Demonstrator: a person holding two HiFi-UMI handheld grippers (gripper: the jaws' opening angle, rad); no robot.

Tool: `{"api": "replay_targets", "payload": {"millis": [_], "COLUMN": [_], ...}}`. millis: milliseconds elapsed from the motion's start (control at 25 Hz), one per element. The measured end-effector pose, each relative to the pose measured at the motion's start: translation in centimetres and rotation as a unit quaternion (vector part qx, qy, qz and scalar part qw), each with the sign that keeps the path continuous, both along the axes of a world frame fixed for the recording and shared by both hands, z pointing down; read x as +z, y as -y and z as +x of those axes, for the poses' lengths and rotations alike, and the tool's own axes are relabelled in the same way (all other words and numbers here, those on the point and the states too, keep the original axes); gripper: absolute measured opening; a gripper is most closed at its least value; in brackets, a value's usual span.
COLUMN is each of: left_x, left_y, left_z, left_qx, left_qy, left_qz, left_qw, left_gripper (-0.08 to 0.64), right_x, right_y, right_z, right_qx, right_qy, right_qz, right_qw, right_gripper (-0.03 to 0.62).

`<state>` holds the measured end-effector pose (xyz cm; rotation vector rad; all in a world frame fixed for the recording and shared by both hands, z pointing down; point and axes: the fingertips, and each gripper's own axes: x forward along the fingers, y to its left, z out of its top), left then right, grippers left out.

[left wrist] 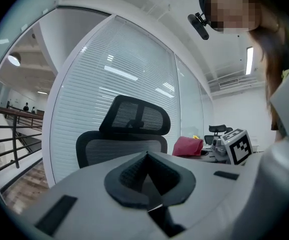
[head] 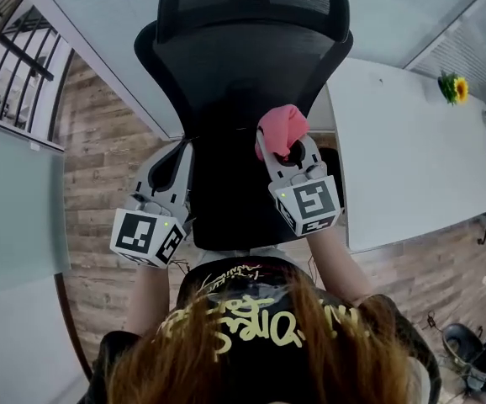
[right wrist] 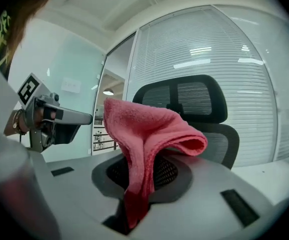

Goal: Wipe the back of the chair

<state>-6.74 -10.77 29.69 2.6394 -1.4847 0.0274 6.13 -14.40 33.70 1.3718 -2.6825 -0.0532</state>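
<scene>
Behind the chair: a person stands at the rear of a black mesh chair [head: 251, 74], a gripper in each hand, both held up toward its back.
Right gripper: the right gripper [head: 285, 151] is clamped on a pink cloth [head: 282, 127]. It pinches a lower fold, and most of the cloth flops loose above the jaws.
Left gripper: the left gripper [left wrist: 147, 156] has its jaws pressed together with nothing between them. It sits near the chair's left edge and holds no part of the chair.
Cloth against chair: the cloth is near the right side of the chair's back, below the headrest [head: 256, 2]. It seems just short of touching, though I cannot be sure.
Risk, cloth: with so little of it pinched, the mesh could drag the cloth out of the jaws on a firm stroke.
Risk, jaws: the loose part droops to one side, so bare jaw tips might rub the mesh instead of fabric.
Risk, chair: nothing steadies the chair, so a push may turn or shift it, likely toward the white desk [head: 411, 158] just right of it.
Count: two grippers, one cloth, one chair being worked on, one desk, and one yellow flower [head: 455, 87] at the desk's end far from the chair. A second chair [left wrist: 219, 130] stands well beyond the first.
</scene>
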Motion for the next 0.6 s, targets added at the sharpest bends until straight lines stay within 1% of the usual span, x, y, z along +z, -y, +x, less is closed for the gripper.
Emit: {"api": "replay_targets", "payload": {"millis": [320,480,600], "left_x": [-1.7,-1.9,-1.9], "left_y": [-2.4,-3.3,-3.9], "left_z": [3.1,4.1,4.6], "left_qx": [-0.004,-0.012,-0.020], "left_qy": [0.002,0.000,-0.003], "left_qz": [0.013,0.018,0.022], "left_qw": [0.9999,0.9998,0.9996], "left_gripper": [-0.008,-0.008,-0.008], "right_x": [-2.2,-3.1,-3.0], "right_y": [-2.3,-3.0,-3.6], "right_z": [4.5,5.7,6.2], "right_qx": [-0.005,-0.015,-0.023], "right_qy": [0.014,0.021,0.021], "right_qz": [0.011,0.020,0.019], "right_qw": [1.000,0.999,0.999], "right_gripper": [0.064,0.064,0.064]}}
